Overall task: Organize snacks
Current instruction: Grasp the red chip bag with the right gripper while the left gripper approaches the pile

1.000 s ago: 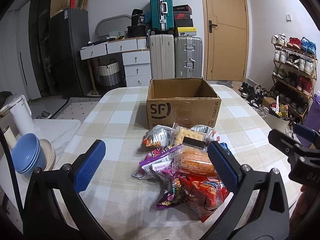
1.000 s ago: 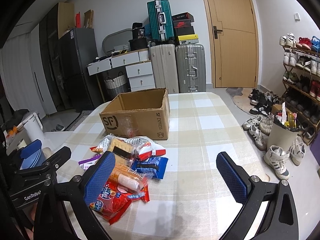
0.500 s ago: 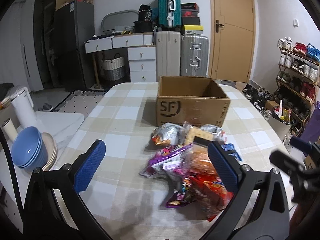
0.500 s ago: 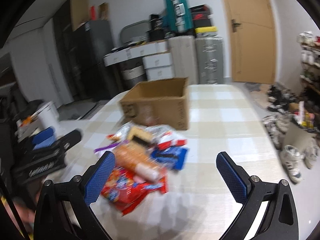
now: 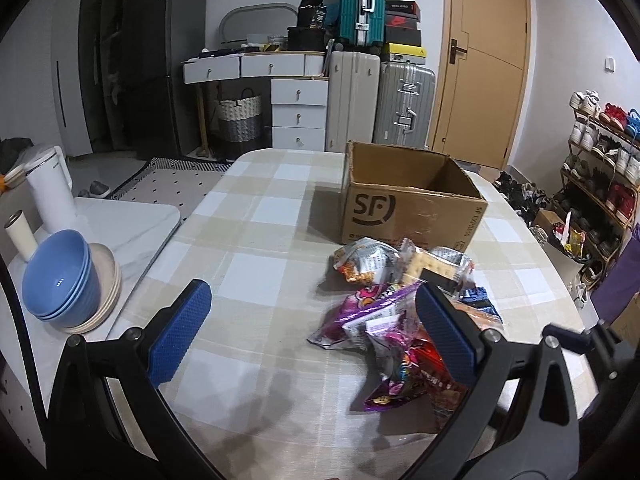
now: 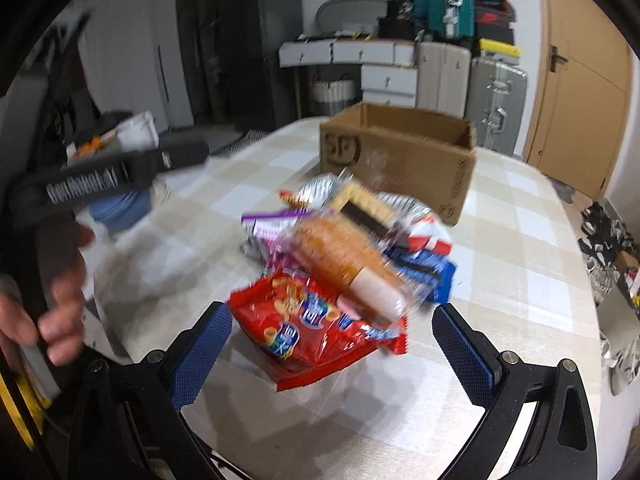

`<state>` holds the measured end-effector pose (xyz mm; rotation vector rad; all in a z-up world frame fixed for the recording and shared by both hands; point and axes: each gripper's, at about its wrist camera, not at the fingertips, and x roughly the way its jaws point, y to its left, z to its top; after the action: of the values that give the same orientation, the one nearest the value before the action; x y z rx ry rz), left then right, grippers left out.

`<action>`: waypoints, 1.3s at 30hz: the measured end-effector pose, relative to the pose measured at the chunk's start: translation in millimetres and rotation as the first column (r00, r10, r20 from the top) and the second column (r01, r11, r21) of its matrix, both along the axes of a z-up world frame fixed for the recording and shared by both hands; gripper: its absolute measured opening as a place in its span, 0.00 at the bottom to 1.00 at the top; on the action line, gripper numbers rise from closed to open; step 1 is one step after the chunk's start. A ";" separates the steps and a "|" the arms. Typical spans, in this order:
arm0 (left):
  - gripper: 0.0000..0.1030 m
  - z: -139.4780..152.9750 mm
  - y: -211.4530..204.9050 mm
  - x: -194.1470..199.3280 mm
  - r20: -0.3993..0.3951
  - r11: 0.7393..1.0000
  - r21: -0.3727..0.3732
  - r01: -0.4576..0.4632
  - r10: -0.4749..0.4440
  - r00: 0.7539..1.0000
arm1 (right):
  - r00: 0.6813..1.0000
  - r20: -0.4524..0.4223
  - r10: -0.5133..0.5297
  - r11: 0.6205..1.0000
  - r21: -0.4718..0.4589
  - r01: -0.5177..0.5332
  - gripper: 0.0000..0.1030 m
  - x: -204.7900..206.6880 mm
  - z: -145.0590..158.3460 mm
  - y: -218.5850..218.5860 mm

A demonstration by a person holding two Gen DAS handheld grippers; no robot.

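Right claw (image 6: 332, 344): spread wide, jaws just narrowing, red snack bag (image 6: 316, 332) between them, ungripped.
Left claw (image 5: 312, 328): released, empty.
Snacks: heaped on table (image 5: 248, 240) before cardboard box (image 5: 408, 204).
Progress: box looks empty; all packing remains.
Views: only the left shows inside the box.

The right gripper (image 6: 332, 344) points steeply down over the near part of the table; its jaws stand wide and have just been closing a little, the blue pads gripping nothing. The left gripper (image 5: 312, 332) hovers toward the table's left edge, jaws wide apart and empty, held by a blurred hand (image 6: 48, 312).
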<state>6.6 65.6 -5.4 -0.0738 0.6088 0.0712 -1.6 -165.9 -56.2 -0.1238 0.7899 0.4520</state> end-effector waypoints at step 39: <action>0.98 -81.4 -17.8 38.3 -0.353 0.980 -0.182 0.074 -0.135 0.926 | 0.998 -0.059 -0.033 0.975 0.219 0.045 0.39 3.9 10.6 -47.9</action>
<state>44.9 47.8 -86.8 -0.1924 0.9894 -0.0730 2.2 -213.8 -45.5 0.1112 0.7898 0.5042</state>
